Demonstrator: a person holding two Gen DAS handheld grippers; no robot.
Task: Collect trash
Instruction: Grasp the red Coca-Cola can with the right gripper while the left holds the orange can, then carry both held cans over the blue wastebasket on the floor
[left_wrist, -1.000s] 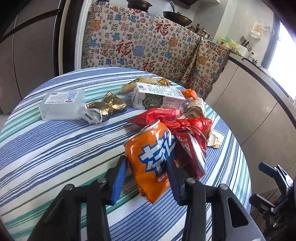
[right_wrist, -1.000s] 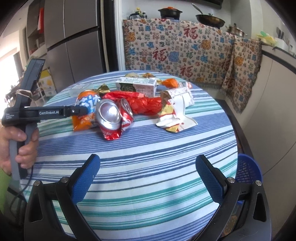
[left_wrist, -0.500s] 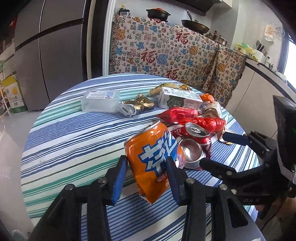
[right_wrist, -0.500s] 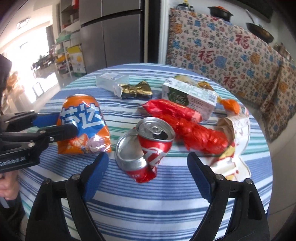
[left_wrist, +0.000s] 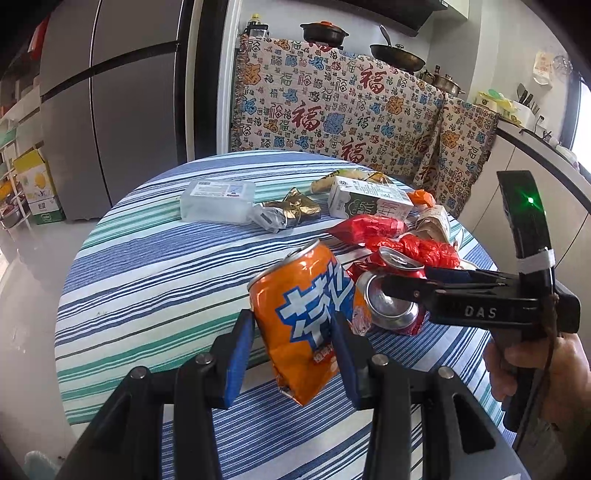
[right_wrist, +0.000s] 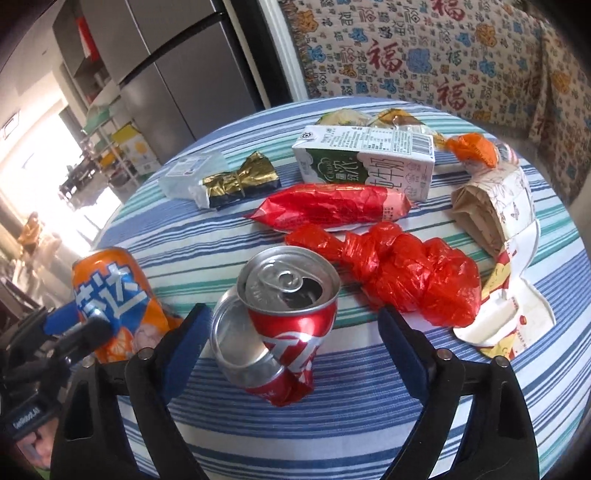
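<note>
I am looking across the round table (left_wrist: 155, 280), which is wearing a blue, green and white striped cloth and carrying a scatter of trash toward its far side. Behind it a patterned blanket (left_wrist: 332, 110) is hanging over a counter, beside a grey fridge (left_wrist: 122, 110).

My left hand-held gripper (left_wrist: 291, 350) is clenching the crushed orange can (left_wrist: 306, 317) between its blue pads and holding it tilted, clear of the cloth, near the table's near edge. My right hand-held gripper (right_wrist: 291, 347) is reaching in over the crumpled red can (right_wrist: 280, 321), which is lying on the cloth just beside the orange can. Its jaws have just been closing and are straddling the red can with a gap on both sides, so it is not gripping anything yet.

Just behind the red can a knotted red plastic bag (right_wrist: 410, 277) is lying, with a red wrapper (right_wrist: 332, 206) beyond it and a white-and-green milk carton (right_wrist: 365, 162) behind that. To the right a torn paper box (right_wrist: 502, 206) is spreading open. To the left a gold foil wrapper (right_wrist: 240, 181) is resting against a clear plastic pack (left_wrist: 218, 201). A small orange scrap (right_wrist: 474, 149) is sitting by the carton's far end.
</note>
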